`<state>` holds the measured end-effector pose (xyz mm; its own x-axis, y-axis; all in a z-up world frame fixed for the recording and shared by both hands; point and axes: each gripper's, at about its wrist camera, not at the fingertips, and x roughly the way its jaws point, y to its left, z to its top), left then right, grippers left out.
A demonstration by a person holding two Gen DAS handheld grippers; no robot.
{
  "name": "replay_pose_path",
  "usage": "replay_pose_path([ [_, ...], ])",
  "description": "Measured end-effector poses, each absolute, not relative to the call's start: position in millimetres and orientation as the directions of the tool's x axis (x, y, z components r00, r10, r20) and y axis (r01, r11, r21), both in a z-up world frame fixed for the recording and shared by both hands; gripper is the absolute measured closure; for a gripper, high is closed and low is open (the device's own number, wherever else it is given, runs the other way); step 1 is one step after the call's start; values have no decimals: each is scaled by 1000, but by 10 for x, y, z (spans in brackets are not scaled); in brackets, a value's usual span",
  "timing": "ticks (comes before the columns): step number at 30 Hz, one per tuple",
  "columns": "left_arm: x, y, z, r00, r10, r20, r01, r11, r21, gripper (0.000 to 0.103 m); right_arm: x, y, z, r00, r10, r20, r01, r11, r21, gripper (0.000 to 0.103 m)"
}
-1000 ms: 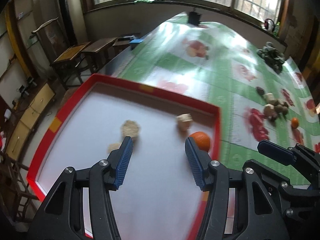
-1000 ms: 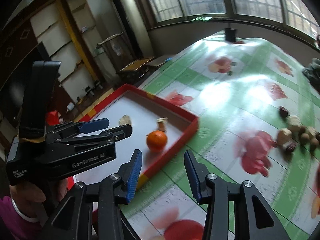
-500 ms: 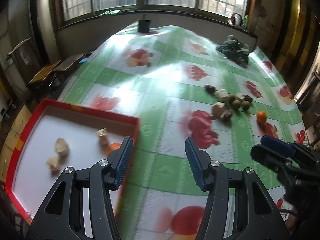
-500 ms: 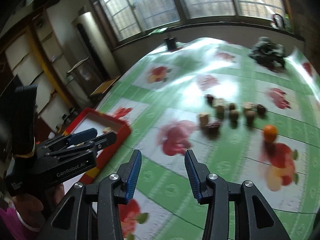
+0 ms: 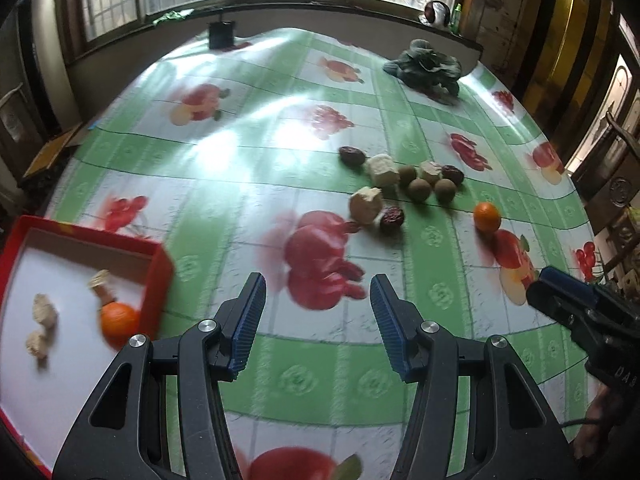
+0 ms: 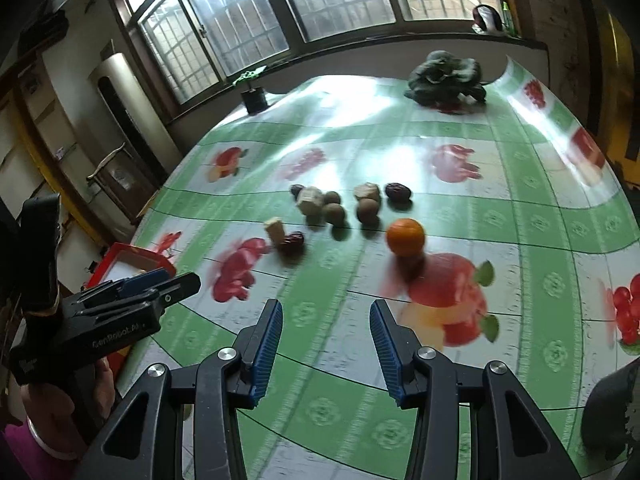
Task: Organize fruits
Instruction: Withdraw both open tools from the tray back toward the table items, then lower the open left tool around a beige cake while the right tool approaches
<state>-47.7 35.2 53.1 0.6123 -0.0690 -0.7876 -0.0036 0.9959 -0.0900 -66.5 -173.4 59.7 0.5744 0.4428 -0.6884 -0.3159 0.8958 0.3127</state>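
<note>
Right gripper (image 6: 326, 322) hovers part-open and empty over the tabletop (image 6: 520, 216), short of the loose orange (image 6: 405, 236). Left gripper (image 5: 316, 300), jaws apart and empty too, hangs beside the red tray (image 5: 160, 276), where another orange (image 5: 119, 319) and pale chunks lie. Beyond, brown fruits (image 5: 420, 189) and dates cluster mid-table.

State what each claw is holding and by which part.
Nothing is held. The left claw and the right claw both stand open and empty above the green fruit-printed plastic tablecloth.
</note>
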Motion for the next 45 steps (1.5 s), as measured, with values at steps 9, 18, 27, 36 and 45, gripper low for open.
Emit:
replay_pose_path([
  [9,-39,195,475,587,-102,-803,-22,990,-142,49,-576,-1889,500,564,453,-690,-312,891,330,59],
  [18,481,11,440,578,-97,-810,-33,989,-142,49,-509,-1906,437,540,476,-694,-332,878,345,59],
  [27,334,531,244,505,-22,-863,-145,983,-110,49,-455,-1841,436,527,488,-696,-361,870,336,59],
  [36,180,592,262,512,-44,-858,-128,984,-127,49,-420,-1732,404,509,500,-700,-370,862,347,59],
  [45,410,485,161,531,2,-847,-116,991,-71,50,-325,-1569,410,501,499,-708,-406,857,317,59],
])
